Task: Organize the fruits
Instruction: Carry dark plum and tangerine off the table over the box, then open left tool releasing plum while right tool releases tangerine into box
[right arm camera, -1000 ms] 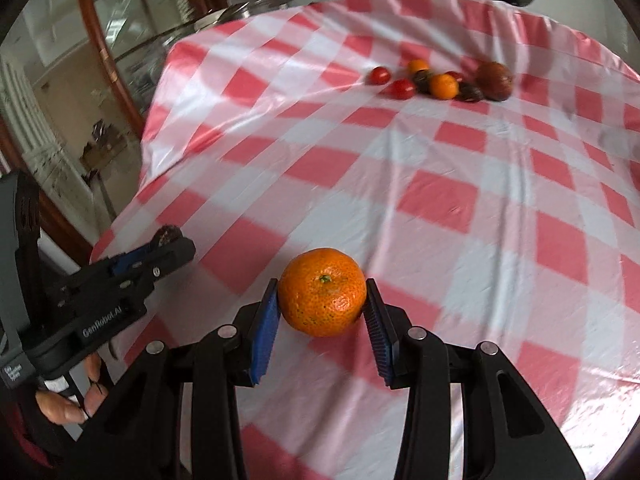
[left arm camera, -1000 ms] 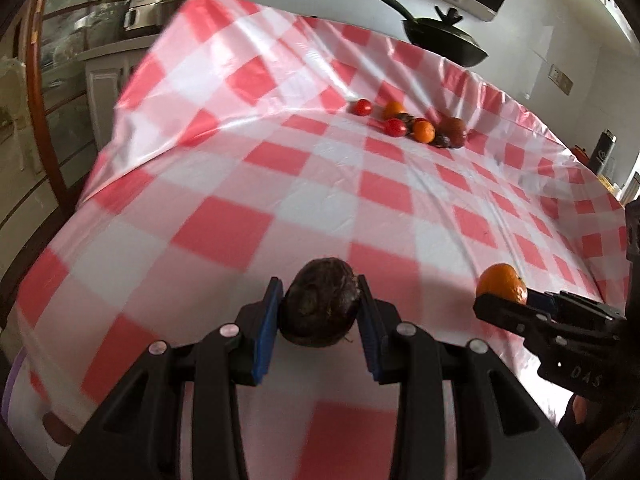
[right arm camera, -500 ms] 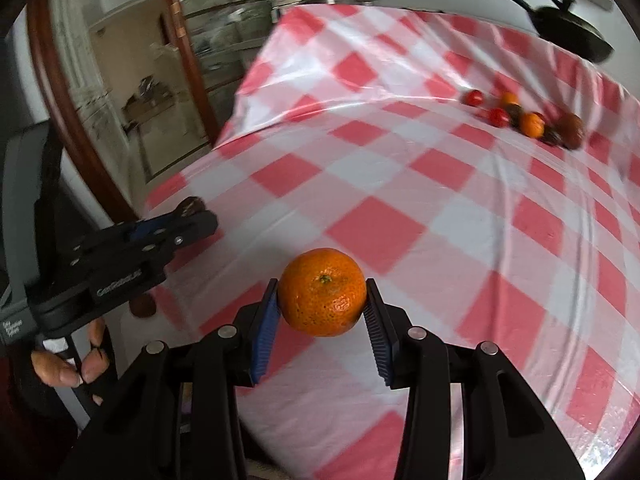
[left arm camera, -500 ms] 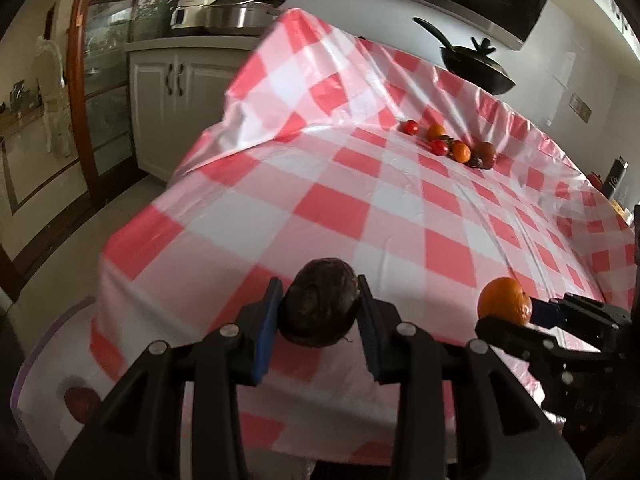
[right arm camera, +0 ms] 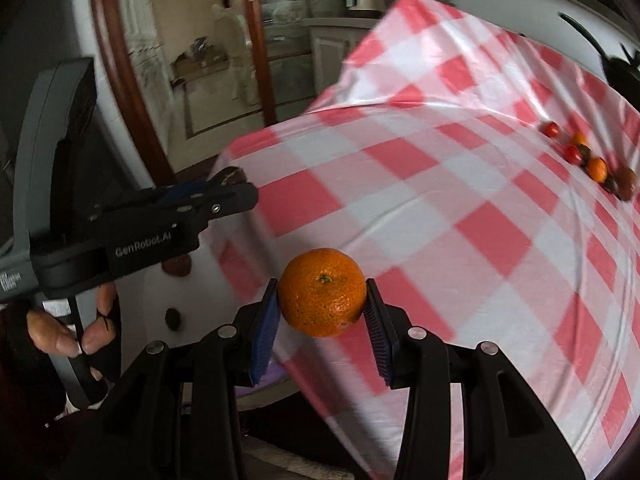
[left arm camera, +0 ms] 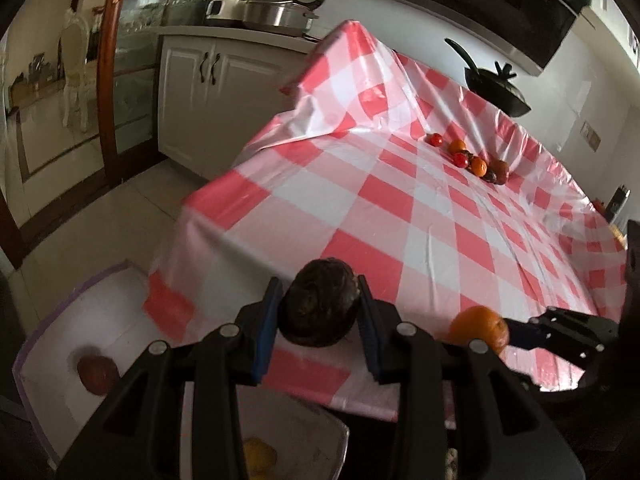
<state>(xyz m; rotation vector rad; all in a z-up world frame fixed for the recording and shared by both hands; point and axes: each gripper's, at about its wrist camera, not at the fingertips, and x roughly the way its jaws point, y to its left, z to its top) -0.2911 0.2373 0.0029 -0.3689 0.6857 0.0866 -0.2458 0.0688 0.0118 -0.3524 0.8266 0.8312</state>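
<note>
Left tool (left arm camera: 319, 309) clamps dark fruit (left arm camera: 320, 307); right tool (right arm camera: 322, 307) clamps orange (right arm camera: 322, 292) (hand (right arm camera: 68, 330) right-view only).

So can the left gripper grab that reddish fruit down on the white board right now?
Probably not. The left gripper is already shut on a dark fruit, so its jaws are full. The reddish fruit on the white board lies uncovered, though.

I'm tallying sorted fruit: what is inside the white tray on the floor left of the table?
The white tray holds one reddish-brown fruit. The left gripper, shut on a dark fruit, covers the tray's right part.
</note>
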